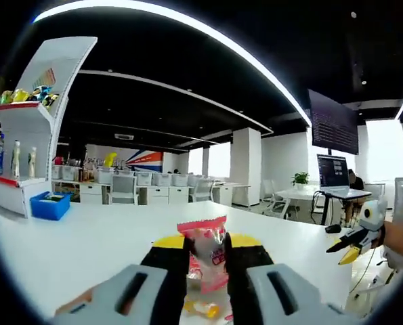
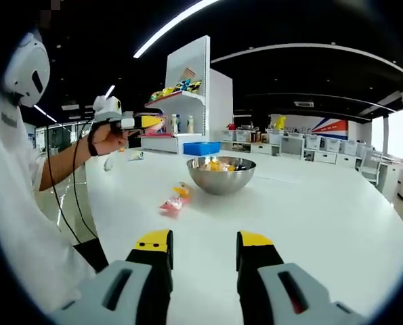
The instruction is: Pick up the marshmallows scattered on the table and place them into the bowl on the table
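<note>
Holding one marshmallow packet point(image 1: 208, 254), left gripper point(image 1: 206, 245); two packets point(image 2: 176, 200) beside one bowl point(image 2: 221, 174).

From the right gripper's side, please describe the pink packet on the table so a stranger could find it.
Find the steel bowl on the white table. The pink packet lies just before it, nearer the person. A yellow packet lies closer to the bowl; only this one is pink.

Left gripper point(image 1: 206, 247): jaws closed on a pink packet point(image 1: 208, 254), raised above the table; in the right gripper view it is held out level by the person's hand point(image 2: 105, 139), forearm extended, dark band at the wrist.

Right gripper point(image 2: 204, 247): jaws parted, nothing between them, low over the table.
</note>
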`<action>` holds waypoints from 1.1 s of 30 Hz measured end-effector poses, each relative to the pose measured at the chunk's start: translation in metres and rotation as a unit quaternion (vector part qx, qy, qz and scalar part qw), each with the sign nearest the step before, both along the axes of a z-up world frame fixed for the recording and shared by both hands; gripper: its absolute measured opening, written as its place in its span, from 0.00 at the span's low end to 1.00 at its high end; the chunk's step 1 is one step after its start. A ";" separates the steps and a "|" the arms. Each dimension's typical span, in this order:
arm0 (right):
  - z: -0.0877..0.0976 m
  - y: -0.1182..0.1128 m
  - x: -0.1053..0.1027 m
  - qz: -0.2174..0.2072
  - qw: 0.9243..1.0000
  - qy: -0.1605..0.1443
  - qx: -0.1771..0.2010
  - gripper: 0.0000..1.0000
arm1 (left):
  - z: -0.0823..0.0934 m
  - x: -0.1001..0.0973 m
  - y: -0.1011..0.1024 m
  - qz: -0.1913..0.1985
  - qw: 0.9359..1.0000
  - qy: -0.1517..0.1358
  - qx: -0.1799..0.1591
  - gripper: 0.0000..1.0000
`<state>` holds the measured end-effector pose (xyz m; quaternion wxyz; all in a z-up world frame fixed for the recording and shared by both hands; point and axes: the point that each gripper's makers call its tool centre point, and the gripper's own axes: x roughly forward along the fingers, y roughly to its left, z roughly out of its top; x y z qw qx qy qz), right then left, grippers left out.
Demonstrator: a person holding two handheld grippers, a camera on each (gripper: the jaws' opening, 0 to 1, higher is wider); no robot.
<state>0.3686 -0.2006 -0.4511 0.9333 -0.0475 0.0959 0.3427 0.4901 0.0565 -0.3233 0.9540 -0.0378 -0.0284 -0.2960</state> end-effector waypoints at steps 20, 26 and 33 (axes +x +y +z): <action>0.007 0.006 -0.001 0.006 1.000 -0.011 -0.004 0.37 | -0.062 0.081 -0.057 -0.028 0.994 0.043 0.092 0.22; 0.004 0.001 -0.005 0.004 1.000 -0.007 -0.010 0.37 | -0.075 0.094 -0.072 -0.032 0.993 0.048 0.101 0.24; 0.006 -0.008 -0.004 -0.009 1.000 -0.009 -0.005 0.37 | -0.069 0.086 -0.074 -0.047 0.994 0.040 0.087 0.37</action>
